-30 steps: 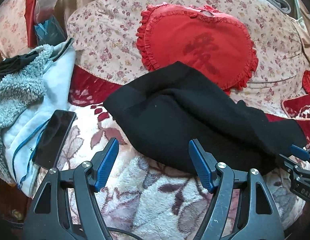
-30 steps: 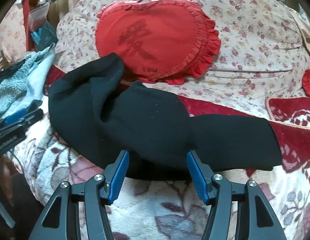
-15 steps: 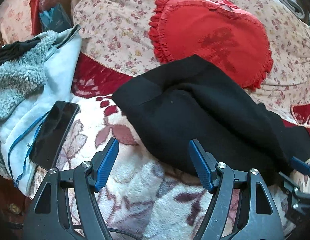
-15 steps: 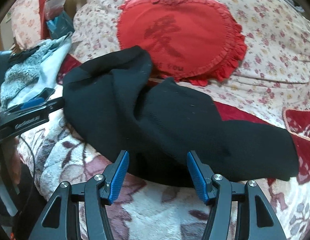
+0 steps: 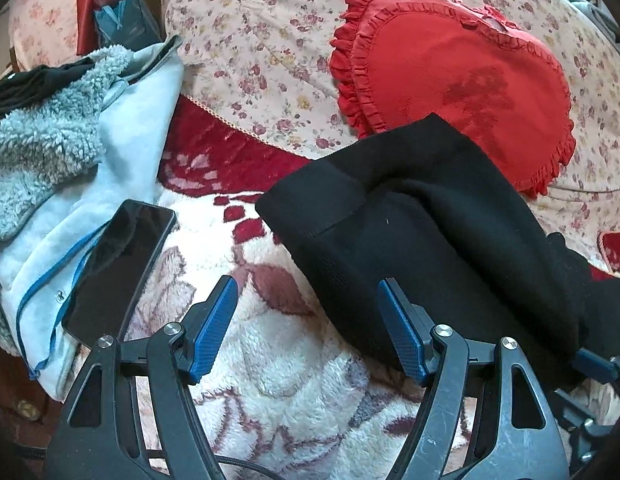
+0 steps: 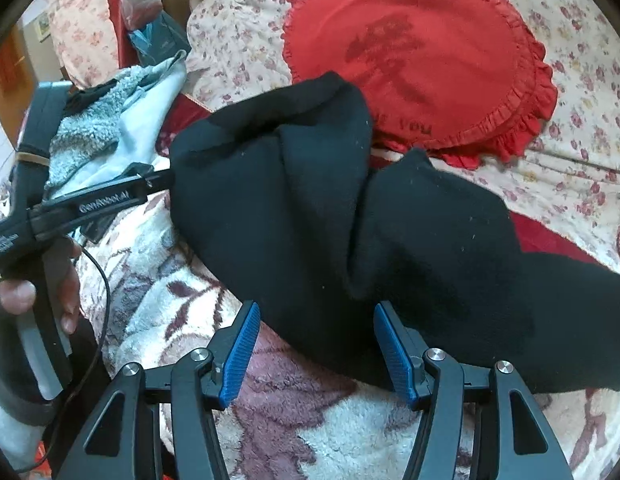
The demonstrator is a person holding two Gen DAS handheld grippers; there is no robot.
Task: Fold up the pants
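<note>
The black pants (image 5: 430,232) lie rumpled on a fluffy floral blanket (image 5: 293,368), waistband toward the left, one leg running off to the right (image 6: 550,312). My left gripper (image 5: 310,292) is open and empty, its right finger at the pants' near edge by the waistband. My right gripper (image 6: 316,320) is open and empty, its fingers straddling the near edge of the pants' middle. The left gripper also shows in the right wrist view (image 6: 149,184), beside the waistband. The right gripper's tip shows in the left wrist view (image 5: 598,364).
A red heart-shaped cushion (image 5: 462,80) lies behind the pants on a floral quilt (image 5: 261,52). A light blue fleece jacket (image 5: 61,168) and a black phone (image 5: 117,268) lie at the left. A bag and clutter (image 5: 121,24) sit at the back left.
Both grippers have moved left along the pants' near edge and a little closer to them. Both stay open. The pants look unmoved.
</note>
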